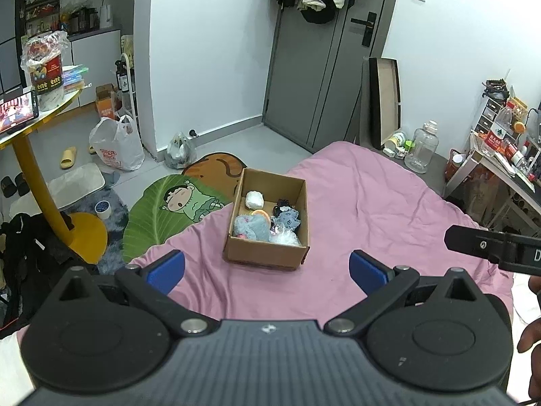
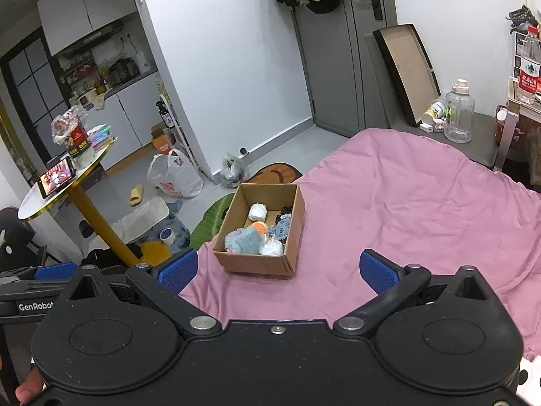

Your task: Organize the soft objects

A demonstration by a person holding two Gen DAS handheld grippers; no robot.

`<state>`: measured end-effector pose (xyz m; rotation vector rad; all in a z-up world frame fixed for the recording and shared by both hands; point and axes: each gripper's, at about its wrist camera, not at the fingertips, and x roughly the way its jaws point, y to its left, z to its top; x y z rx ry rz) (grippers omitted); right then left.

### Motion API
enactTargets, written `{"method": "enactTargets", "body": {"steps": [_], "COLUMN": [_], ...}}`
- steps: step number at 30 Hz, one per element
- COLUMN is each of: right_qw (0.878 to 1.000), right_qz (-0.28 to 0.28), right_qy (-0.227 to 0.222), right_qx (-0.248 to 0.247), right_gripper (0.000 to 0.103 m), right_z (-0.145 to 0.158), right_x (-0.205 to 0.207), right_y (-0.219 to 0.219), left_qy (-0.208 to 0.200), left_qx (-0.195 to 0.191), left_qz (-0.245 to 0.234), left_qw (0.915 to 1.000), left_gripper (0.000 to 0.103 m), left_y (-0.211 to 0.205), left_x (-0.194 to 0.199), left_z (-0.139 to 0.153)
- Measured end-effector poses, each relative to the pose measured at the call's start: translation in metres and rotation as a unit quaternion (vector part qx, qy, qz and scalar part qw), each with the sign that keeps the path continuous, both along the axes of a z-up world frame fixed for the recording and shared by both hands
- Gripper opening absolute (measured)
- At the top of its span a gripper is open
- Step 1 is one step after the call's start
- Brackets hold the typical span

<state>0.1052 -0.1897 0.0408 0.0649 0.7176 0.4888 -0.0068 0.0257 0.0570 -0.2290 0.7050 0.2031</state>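
Note:
A brown cardboard box (image 1: pixel 267 253) (image 2: pixel 252 264) sits on the pink bedsheet (image 1: pixel 372 203) (image 2: pixel 405 203) near its left edge. Inside lie several soft things: a fluffy blue-grey plush (image 1: pixel 252 226) (image 2: pixel 241 241), a white roll (image 1: pixel 254 199) (image 2: pixel 257 212), an orange-rimmed piece (image 1: pixel 260 214), dark patterned fabric (image 1: pixel 287 218) (image 2: pixel 282 226) and a white crinkly bundle (image 1: pixel 287 237) (image 2: pixel 271 247). My left gripper (image 1: pixel 267 269) is open and empty, held back from the box. My right gripper (image 2: pixel 279 270) is also open and empty, just short of the box.
Left of the bed is floor with a green leaf rug (image 1: pixel 159 209), a white plastic bag (image 1: pixel 116 149) and a round yellow-legged table (image 1: pixel 40 115) (image 2: pixel 64 186). A clear jug (image 1: pixel 421 149) (image 2: pixel 458 115) and a cluttered desk (image 1: pixel 503 165) stand at right. A hand (image 1: pixel 532 331) shows at the edge.

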Motion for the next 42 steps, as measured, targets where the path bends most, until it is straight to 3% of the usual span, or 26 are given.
{"method": "enactTargets", "body": {"steps": [42], "right_qw": [1.0], "right_qz": [-0.008], "right_qy": [-0.004], "right_qx": [-0.01], "right_gripper": [0.103], "right_z": [0.006], "right_x": [-0.023], "right_y": [-0.013], "left_qy": [-0.012], "left_qx": [-0.005], "left_qz": [-0.014], "left_qw": [0.9998], "left_gripper": [0.103], "left_y": [-0.013], "left_x": [-0.021], "left_z": [0.005]}}
